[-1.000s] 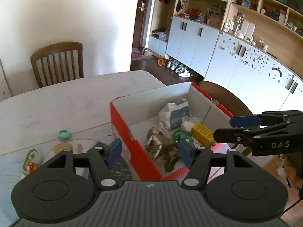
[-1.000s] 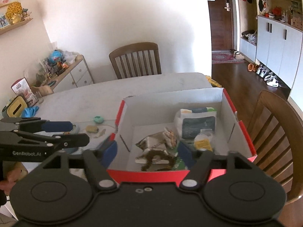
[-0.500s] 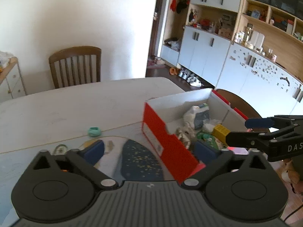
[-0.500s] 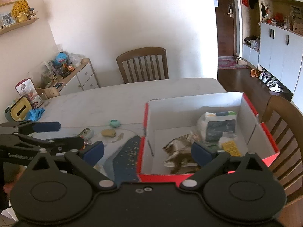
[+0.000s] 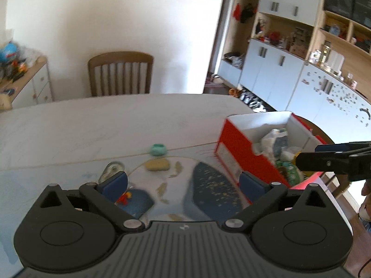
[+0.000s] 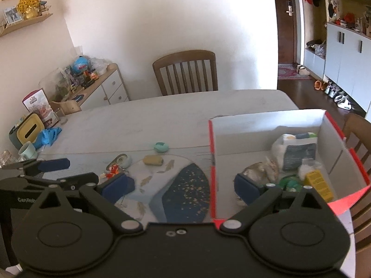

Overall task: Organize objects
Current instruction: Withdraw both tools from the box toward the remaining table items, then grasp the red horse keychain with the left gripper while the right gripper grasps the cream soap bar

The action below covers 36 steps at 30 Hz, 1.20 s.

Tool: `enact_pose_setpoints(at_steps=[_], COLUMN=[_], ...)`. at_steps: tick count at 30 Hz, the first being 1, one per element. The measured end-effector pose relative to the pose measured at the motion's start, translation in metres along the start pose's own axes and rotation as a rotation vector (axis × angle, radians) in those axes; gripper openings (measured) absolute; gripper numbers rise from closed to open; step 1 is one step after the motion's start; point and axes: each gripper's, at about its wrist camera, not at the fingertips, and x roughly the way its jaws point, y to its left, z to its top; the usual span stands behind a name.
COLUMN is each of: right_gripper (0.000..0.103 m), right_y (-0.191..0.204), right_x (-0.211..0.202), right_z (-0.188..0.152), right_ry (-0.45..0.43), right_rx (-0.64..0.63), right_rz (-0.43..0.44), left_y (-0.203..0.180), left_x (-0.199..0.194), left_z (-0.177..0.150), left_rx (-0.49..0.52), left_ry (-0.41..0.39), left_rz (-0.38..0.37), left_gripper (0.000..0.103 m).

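On the pale marbled tabletop point(image 6: 162, 115), toward its right end: open red cardboard box with white inner walls point(image 6: 266, 125), holding a white pouch with a dark label point(image 6: 296, 153), a crumpled silvery-brown wrapper point(image 6: 259, 169), a small yellow carton point(image 6: 318, 183), a green packet point(image 6: 289, 183) and a white wad point(image 6: 306, 169). Left of the box, on a printed mat of pale blue with a dark blue gold-flecked patch point(image 6: 185, 190): small teal rounded lump point(image 6: 161, 147) at the mat's far edge, tan oval soap-like block point(image 6: 153, 160) just in front of it, pale oval keychain case point(image 6: 120, 161) to the left with a small red-and-yellow charm point(image 6: 112, 170) beside it. All four loose on the mat, apart from the box and untouched.

Left claw point(image 5: 183, 185) spread wide over the mat, blue pads empty, nothing between them; seen also from the right wrist view at the left edge, hovering above the mat's near left corner. Right claw point(image 6: 183, 187) likewise wide apart and empty, one pad over the mat, the other over the box's near left corner; tip visible in the left wrist view in front of the box's contents.

Behind the tabletop, a brown slatted wooden chair point(image 6: 185, 71) against the white wall. At the far left end, a yellow-topped tissue box point(image 6: 29, 132), crumpled blue gloves point(image 6: 49, 134) and a pale green mug point(image 6: 27, 150).
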Motion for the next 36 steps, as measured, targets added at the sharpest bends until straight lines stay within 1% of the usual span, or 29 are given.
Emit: enact_pose_setpoints(at_steps=[3, 10, 17, 23, 25, 30, 34, 36], right_gripper=[0.098, 0.098, 0.098, 0.098, 0.097, 0.094, 0.092, 0.09], right_y=[0.01, 0.026, 0.045, 0.054, 0.055, 0.056, 0.058, 0.06], right_x=[0.014, 0.051, 0.094, 0.134, 0.147, 0.18, 0.204, 0.214], right_z=[0.005, 0.016, 0.024, 0.027, 0.028, 0.028, 0.027, 0.026], right_ry=[0.011, 0.044, 0.1, 0.156, 0.174, 0.224, 0.272, 0.294], right_rx=[-0.012, -0.027, -0.072, -0.099, -0.106, -0.113, -0.13, -0.146], right_rz=[0.004, 0.017, 0.041, 0.046, 0.041, 0.037, 0.038, 0.038], left_y=[0.016, 0.044, 0.063, 0.067, 0.068, 0.07, 0.067, 0.067], left_x=[0.004, 0.018, 0.048, 0.074, 0.083, 0.099, 0.109, 0.113], left_z=[-0.003, -0.012, -0.021, -0.029, -0.031, -0.035, -0.038, -0.04], left_rx=[-0.028, -0.041, -0.039, 0.009, 0.032, 0.064, 0.103, 0.116], left_ry=[0.008, 0.012, 0.028, 0.039, 0.047, 0.054, 0.048, 0.045], left_rz=[0.016, 0.065, 0.086, 0.097, 0.114, 0.114, 0.144, 0.154], left_gripper=[0.103, 0.103, 0.103, 0.103, 0.103, 0.102, 0.102, 0.096])
